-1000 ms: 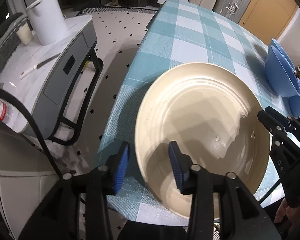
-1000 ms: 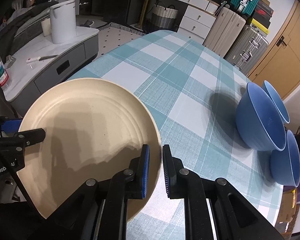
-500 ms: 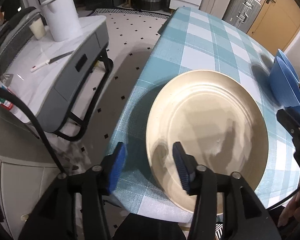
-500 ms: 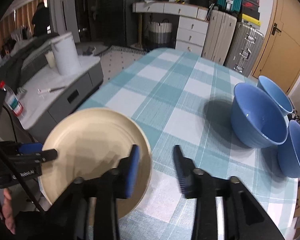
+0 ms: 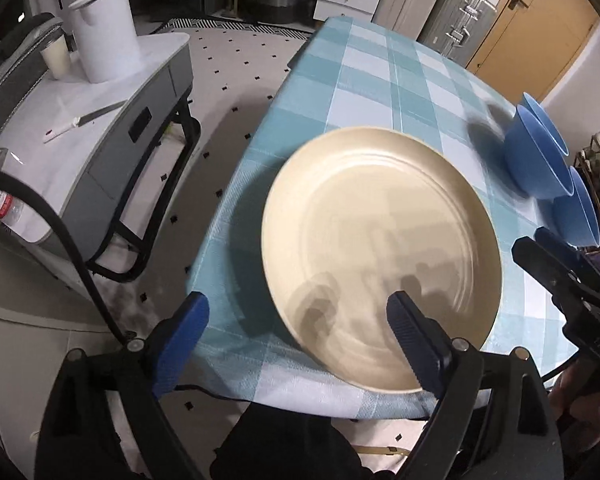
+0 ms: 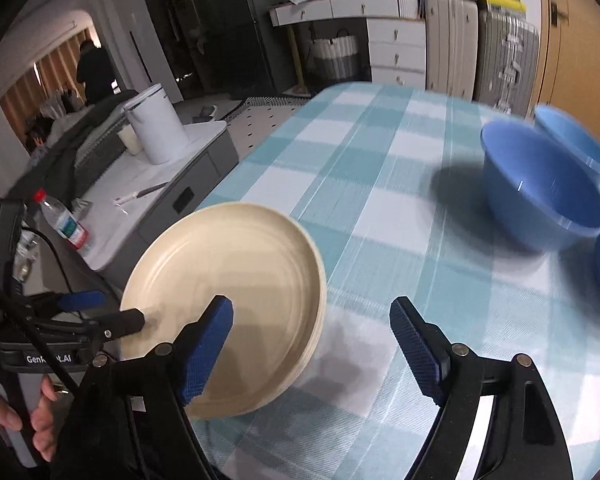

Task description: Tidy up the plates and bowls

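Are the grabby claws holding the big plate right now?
No. Both the left gripper and the right gripper are wide open, pinching nothing. The cream plate lies on the checked tablecloth.

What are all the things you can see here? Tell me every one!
plates: a stack, count unclear, cream, near edge of the table
bowls: three, blue, far right of the table
tablecloth: one, teal and white check, covering the table
side cabinet: one, white and grey, left of the table
kettle: one, white, on the side cabinet
knife: one, white handle, on the side cabinet
water bottle: one, clear with red cap, on the side cabinet
left hand-held gripper: one, black with blue pads, open
right hand-held gripper: one, black with blue pads, open
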`<state>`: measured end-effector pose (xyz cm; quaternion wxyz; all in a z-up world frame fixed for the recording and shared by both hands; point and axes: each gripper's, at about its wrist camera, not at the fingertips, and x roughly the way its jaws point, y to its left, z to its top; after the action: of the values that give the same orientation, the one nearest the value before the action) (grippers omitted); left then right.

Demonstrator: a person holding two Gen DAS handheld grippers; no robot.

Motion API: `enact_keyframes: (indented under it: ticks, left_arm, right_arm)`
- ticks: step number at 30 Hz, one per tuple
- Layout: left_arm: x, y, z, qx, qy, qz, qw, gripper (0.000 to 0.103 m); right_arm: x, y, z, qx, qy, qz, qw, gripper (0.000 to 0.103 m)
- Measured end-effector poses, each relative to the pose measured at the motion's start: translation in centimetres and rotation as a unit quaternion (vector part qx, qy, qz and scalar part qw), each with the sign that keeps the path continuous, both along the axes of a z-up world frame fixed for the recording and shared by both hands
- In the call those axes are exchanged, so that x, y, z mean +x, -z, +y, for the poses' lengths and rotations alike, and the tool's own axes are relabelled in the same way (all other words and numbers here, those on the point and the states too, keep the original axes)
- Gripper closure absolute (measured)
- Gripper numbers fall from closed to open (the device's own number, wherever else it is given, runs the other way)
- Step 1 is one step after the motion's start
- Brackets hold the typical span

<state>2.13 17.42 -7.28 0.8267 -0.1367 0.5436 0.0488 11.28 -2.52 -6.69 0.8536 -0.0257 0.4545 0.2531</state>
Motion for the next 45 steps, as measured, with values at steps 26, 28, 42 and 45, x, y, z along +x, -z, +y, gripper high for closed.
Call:
enact_keyframes:
  ticks: [26,28,42,45]
  left_arm:
    - [2.2,1.7,-3.7,-0.029,0.043,0.04,0.9979,0.015]
    - [2.5,1.8,-4.0,-0.024,0.048,0.04,0.9978,0.015]
    - [6.2,1.9,-6.4,-0.013,0.056,0.035,0.9977,0.015]
    - [6.7,2.0,-6.9,-0.003,0.056,0.03,0.998,0.014]
  right_arm:
    - [2.2,5.9,-0.2,0.054,-0.004,0.118,0.992,0.067]
    - [2.4,5.8,-0.5,0.053,0.003,0.116,0.992,0.067]
    - [5.6,5.4,-2.4,0.048,0.044,0.099,0.993,0.067]
    - [5.9,5.6,-2.7,0.049,0.049,0.104,0.992,0.067]
